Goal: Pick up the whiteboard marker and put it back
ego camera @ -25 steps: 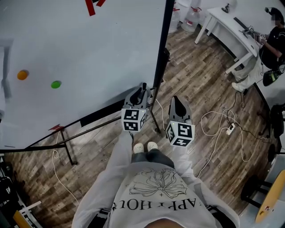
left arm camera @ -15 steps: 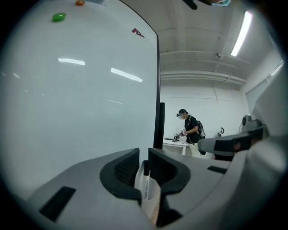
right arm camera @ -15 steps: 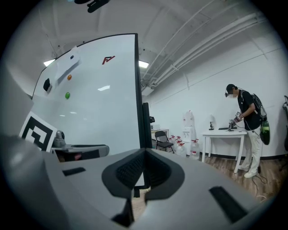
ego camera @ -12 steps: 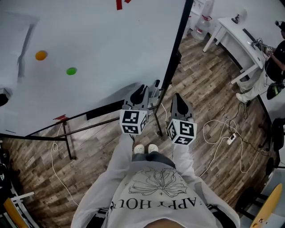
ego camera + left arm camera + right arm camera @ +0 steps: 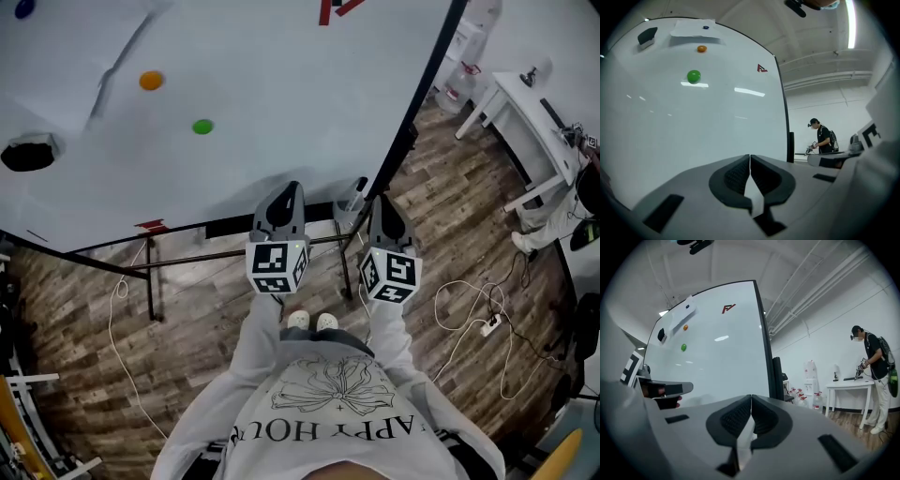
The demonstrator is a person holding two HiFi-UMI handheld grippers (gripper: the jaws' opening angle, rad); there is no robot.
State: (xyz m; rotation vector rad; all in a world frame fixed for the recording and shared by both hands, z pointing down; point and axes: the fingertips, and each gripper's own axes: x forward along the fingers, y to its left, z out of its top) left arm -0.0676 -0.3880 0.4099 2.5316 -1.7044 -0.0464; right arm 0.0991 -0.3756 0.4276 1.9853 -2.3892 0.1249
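A large whiteboard [image 5: 281,112] fills the upper head view, with a black tray strip [image 5: 234,228] along its lower edge. A pale upright thing [image 5: 354,195] stands at the tray's right end; whether it is the marker I cannot tell. My left gripper [image 5: 290,189] is shut and empty, pointing at the board's lower edge. Beside it on the right, my right gripper [image 5: 380,201] is also shut and empty. In the left gripper view the left gripper [image 5: 750,157] has its jaws pressed together before the whiteboard [image 5: 693,122]. In the right gripper view the right gripper [image 5: 751,398] is likewise shut.
On the board are an orange magnet [image 5: 151,81], a green magnet [image 5: 202,127], a black eraser [image 5: 28,153] and a red mark [image 5: 336,9]. Stand bars [image 5: 150,291] cross the wood floor. A cable with a power strip [image 5: 486,325] lies right. A white table [image 5: 539,117] and a person [image 5: 874,376] are further right.
The head view has swung so the board now reaches further right and the eraser shows. Both grippers sit closer to the board's tray. Both stay shut.
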